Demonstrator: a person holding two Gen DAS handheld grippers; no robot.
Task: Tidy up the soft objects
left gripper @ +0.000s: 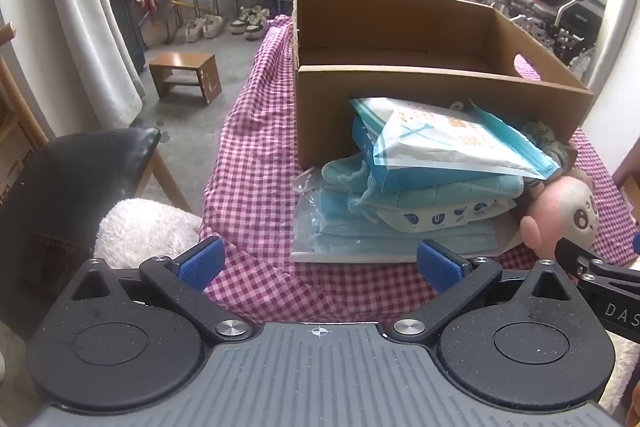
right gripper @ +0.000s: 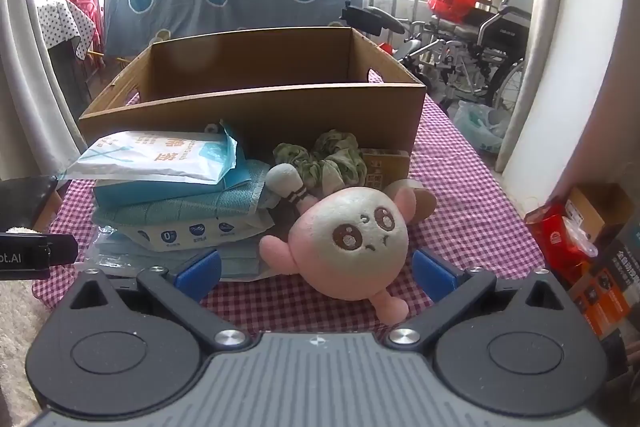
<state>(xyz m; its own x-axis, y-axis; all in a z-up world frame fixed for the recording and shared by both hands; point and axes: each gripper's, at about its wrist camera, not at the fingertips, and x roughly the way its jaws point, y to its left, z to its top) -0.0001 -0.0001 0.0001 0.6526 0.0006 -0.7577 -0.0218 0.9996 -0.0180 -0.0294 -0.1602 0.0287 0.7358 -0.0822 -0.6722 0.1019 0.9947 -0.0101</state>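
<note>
Left gripper: your left gripper (left gripper: 320, 263) has its blue-padded fingers (left gripper: 202, 263) spread as wide as they go, nothing between them, hanging over the near edge of the table just in front of the pile.

Right gripper: same deal for your right gripper (right gripper: 316, 269), blue fingers (right gripper: 434, 273) spread wide. The plush sits in the gap between them, but the pads aren't pressing on it.

Plush toy: the round pink-and-cream plush toy with embroidered brown eyes (right gripper: 352, 239) lies face up near the near edge of the table, right side of the pile, one pink limb pointing back at you.

Pile: a stack of flat packs of light blue face masks in clear plastic (left gripper: 360, 239) at the bottom, a folded teal towel (right gripper: 180, 205) on it, and a white-and-blue printed pouch (right gripper: 160, 157) tilted on top, leaning on the box's front wall.

Scrunchie: a crumpled green fabric scrunchie (right gripper: 332, 157) lies behind the plush, up against the box front. A small tan carton (right gripper: 386, 167) stands just beside it on the right.

Box: the open brown cardboard box with a cut-out handle hole (right gripper: 256, 107) sits toward the far edge of the table, looks empty from what you can see inside.

Table: covered in a pink-and-white gingham cloth (left gripper: 256, 163) that hangs over the left edge.

Off the table: a black padded chair (left gripper: 80, 179) with a white fluffy cushion (left gripper: 144, 231) sits at the left edge.
</note>
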